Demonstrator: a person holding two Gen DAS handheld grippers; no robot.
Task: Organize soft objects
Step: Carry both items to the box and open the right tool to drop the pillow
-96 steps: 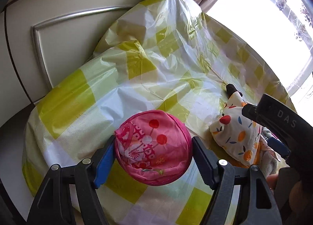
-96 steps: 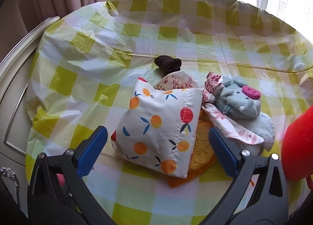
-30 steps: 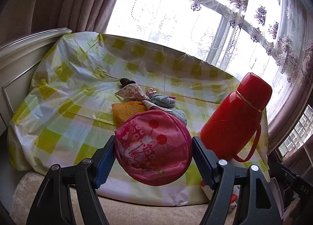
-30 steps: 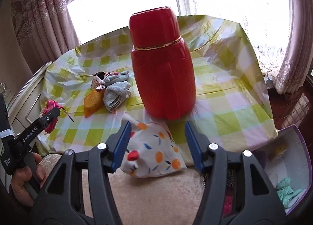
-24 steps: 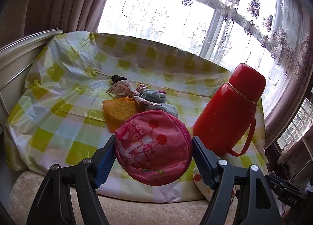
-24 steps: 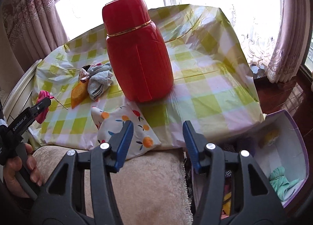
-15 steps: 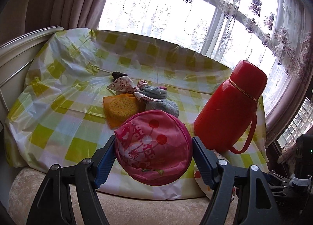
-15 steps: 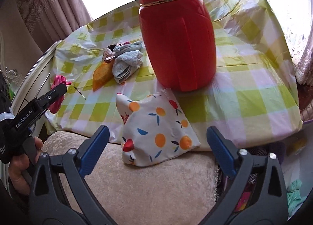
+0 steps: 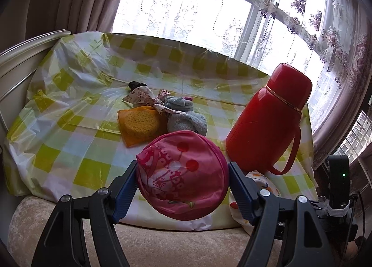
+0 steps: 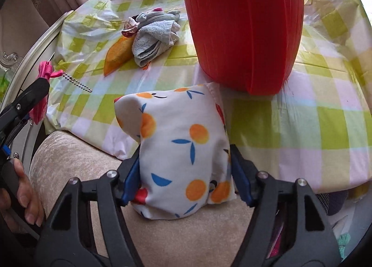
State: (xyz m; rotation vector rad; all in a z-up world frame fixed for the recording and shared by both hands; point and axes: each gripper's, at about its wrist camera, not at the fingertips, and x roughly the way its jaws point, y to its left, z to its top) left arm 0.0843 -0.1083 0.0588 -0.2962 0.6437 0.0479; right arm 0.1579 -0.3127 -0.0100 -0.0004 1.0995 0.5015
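My left gripper (image 9: 182, 188) is shut on a round pink pouch (image 9: 182, 174) and holds it above the table's front edge. My right gripper (image 10: 183, 174) is closed on a white pillow with orange fruit print (image 10: 181, 146) that hangs over the table's front edge onto the beige seat. The pillow also shows in the left wrist view (image 9: 260, 181). Further back lies a pile: an orange sponge (image 9: 139, 123), a grey-blue towel (image 9: 186, 123), a patterned cloth (image 9: 141, 97).
A tall red thermos (image 9: 267, 123) stands on the yellow-checked tablecloth (image 9: 69, 113) right of the pile, just behind the pillow (image 10: 241, 23). A beige cushioned seat (image 10: 93, 174) runs along the table front. A white headboard (image 9: 21, 57) is at the left.
My right gripper has moved forward to the fruit-print pillow and closed on it; half a second ago it was open. My left gripper still holds the pink pouch, nearly unmoved.
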